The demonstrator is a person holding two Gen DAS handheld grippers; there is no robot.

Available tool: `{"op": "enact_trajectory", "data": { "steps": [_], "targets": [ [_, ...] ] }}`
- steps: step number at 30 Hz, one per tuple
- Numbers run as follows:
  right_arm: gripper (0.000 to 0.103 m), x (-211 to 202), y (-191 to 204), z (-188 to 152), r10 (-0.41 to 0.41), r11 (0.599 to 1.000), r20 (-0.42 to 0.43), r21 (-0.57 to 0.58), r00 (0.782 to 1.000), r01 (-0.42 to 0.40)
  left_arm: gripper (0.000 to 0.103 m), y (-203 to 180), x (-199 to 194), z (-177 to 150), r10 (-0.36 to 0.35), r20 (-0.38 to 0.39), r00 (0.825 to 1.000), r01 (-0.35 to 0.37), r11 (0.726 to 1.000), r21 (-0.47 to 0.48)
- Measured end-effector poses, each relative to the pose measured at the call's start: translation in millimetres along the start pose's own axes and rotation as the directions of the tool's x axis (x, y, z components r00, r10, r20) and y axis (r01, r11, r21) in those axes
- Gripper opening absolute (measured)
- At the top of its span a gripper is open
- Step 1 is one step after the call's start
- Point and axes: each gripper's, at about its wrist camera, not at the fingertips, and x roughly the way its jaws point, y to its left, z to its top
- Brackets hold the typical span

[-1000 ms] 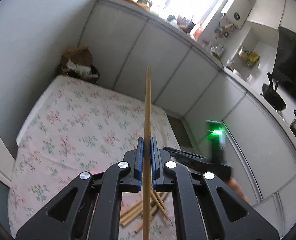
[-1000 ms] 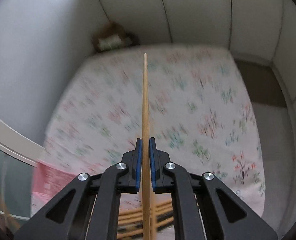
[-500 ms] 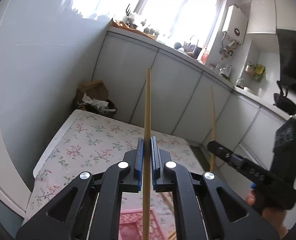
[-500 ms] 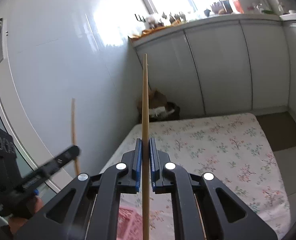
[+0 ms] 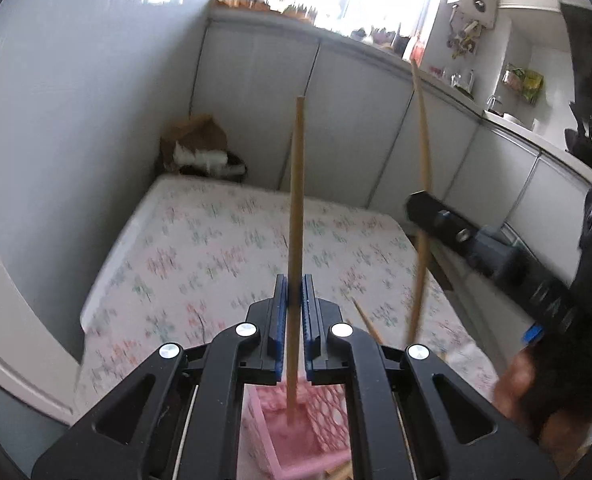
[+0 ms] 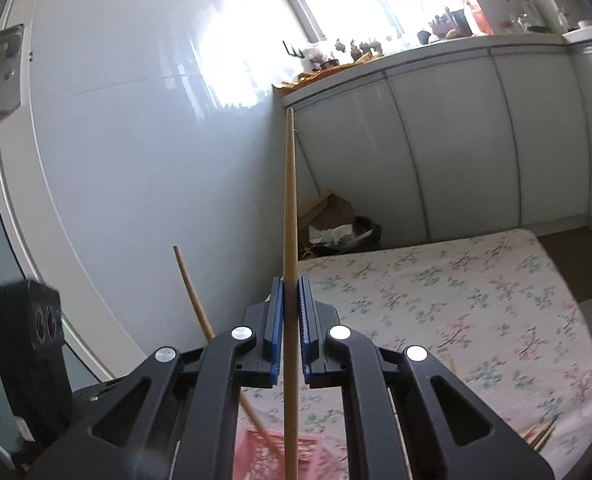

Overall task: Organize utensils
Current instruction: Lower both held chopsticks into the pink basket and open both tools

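The left gripper [image 5: 292, 308] is pinching a chopstick [image 5: 296, 216] upright, its lower end dipping into the pink basket [image 5: 296, 440]. The right gripper [image 6: 291, 312] is clamping a second chopstick [image 6: 290, 220] above the same basket. Loose chopsticks [image 6: 539, 436] are lying on the floral table [image 6: 475, 300], so sorting looks only partly finished.

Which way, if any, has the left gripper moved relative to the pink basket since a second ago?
Yes. The left gripper now hangs above the pink basket, which was absent from its view then.
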Motion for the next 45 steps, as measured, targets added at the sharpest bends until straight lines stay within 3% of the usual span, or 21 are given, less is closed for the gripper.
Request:
{"op": "enact_trajectory", "data": {
  "steps": [3, 4, 15, 24, 28, 31, 35, 37, 39, 45],
  "targets": [
    [0.007, 6.1, 6.9, -10.8, -0.001, 1.000, 0.001, -0.011, 1.000, 0.001, 0.036, 11.2, -7.4, 3.8, -0.016, -0.052, 0.999, 0.011, 0.996, -0.090],
    [0.007, 7.9, 7.7, -14.8, -0.005, 1.000, 0.005, -0.009, 1.000, 0.005, 0.038, 15.7, -14.3, 5.3, -0.018, -0.046, 0.999, 0.012, 0.992, -0.126],
    [0.008, 18.7, 23.9, -46.6, -0.064, 0.990, 0.007, -0.127, 0.998, 0.065, 0.039, 22.3, -47.2, 16.3, -0.018, -0.042, 0.999, 0.008, 0.977, -0.214],
    [0.010, 4.5, 11.1, -43.0, -0.072, 0.994, -0.078, -0.088, 0.994, 0.065, 0.042, 19.1, -52.9, 20.1, -0.046, -0.035, 0.998, 0.036, 0.971, -0.235],
    [0.030, -18.8, 1.3, -17.3, -0.067, 0.996, -0.081, -0.060, 0.994, 0.062, 0.042, 15.1, -58.6, 21.3, -0.071, -0.028, 0.997, 0.062, 0.968, -0.243],
    [0.037, -45.8, -15.6, 4.5, -0.093, 0.995, -0.076, 0.013, 0.993, 0.094, 0.042, 3.4, -64.2, 21.5, -0.095, -0.024, 0.995, 0.087, 0.971, -0.223],
    [0.038, -86.7, -41.4, 25.7, -0.160, 0.982, -0.121, 0.078, 0.980, 0.170, 0.042, -21.2, -71.6, 19.8, -0.101, -0.042, 0.994, 0.093, 0.983, -0.159],
    [0.038, -106.0, -54.6, 32.6, -0.208, 0.970, -0.149, 0.095, 0.967, 0.223, 0.052, -38.8, -72.6, 16.2, -0.098, -0.063, 0.993, 0.091, 0.990, -0.111],
    [0.038, -119.1, -67.3, 34.1, -0.229, 0.961, -0.180, 0.115, 0.957, 0.251, 0.054, -59.1, -70.5, 9.7, -0.082, -0.098, 0.992, 0.078, 0.996, -0.039],
    [0.041, -122.1, -122.4, 10.5, -0.225, 0.921, -0.392, 0.214, 0.892, 0.326, 0.054, -107.8, -40.6, -18.8, -0.085, -0.242, 0.966, 0.106, 0.992, 0.075]
  ]
}}
